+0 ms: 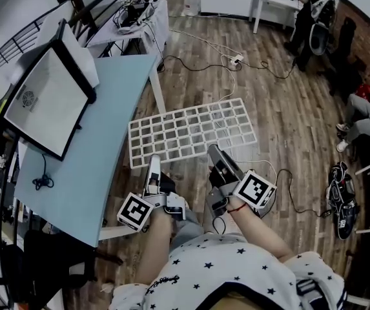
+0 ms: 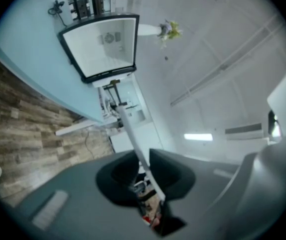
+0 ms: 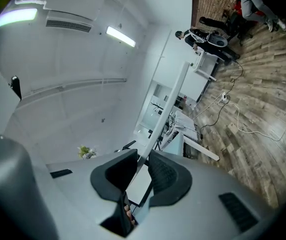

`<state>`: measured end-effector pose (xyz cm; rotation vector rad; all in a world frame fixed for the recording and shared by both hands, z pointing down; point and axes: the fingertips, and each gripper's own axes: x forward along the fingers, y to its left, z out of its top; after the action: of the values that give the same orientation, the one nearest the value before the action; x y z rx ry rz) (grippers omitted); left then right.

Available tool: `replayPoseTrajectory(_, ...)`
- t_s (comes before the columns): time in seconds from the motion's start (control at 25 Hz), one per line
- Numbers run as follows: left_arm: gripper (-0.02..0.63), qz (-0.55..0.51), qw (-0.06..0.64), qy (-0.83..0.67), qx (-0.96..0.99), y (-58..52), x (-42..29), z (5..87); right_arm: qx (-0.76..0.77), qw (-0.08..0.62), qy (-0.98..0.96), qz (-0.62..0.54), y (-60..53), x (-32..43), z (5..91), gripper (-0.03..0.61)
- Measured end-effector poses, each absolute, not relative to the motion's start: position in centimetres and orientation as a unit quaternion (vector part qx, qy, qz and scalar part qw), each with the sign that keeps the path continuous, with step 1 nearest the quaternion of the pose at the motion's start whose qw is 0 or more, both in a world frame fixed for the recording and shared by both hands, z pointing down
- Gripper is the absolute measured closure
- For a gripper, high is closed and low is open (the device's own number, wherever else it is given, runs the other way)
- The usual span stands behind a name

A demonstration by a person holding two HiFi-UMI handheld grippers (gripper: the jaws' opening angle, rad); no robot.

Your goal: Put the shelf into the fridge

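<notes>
A white wire-grid shelf (image 1: pixel 191 131) is held flat above the wooden floor, next to the light-blue table (image 1: pixel 81 166). My left gripper (image 1: pixel 152 165) is shut on the shelf's near edge towards its left end. My right gripper (image 1: pixel 215 155) is shut on the same edge further right. In the left gripper view the shelf (image 2: pixel 131 129) runs edge-on between the jaws of the left gripper (image 2: pixel 142 159). In the right gripper view the shelf (image 3: pixel 171 101) also passes edge-on through the right gripper (image 3: pixel 142 166). The small white fridge (image 1: pixel 46 99), black-rimmed, stands on the table with its open front (image 2: pixel 103 46) facing me.
Cables (image 1: pixel 256 63) trail over the floor beyond the shelf. A person (image 1: pixel 314 11) sits at a white desk at the back right, and another person (image 1: pixel 359 118) sits at the right edge. A dark bag (image 1: pixel 343 199) lies on the floor at the right. A black railing (image 1: pixel 23 37) runs behind the table.
</notes>
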<state>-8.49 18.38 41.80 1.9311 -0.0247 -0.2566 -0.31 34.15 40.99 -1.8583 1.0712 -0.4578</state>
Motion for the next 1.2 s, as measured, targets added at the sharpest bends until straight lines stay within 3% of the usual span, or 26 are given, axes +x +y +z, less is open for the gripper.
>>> replayPoseTrajectory(0.72, 0.549, -0.136, 0.553, -0.055, 0.820, 3.3, -1.4, 40.5, -0.728, 0.442, 0.479, -0.211, 17.7, 8.7, 39.1, 0.518)
replayPoseTrajectory(1.2, 0.549, -0.172, 0.550, -0.109, 0.810, -8.4, -1.7, 40.2, -0.703, 0.421, 0.517, -0.245, 4.5, 10.4, 39.3, 0.518)
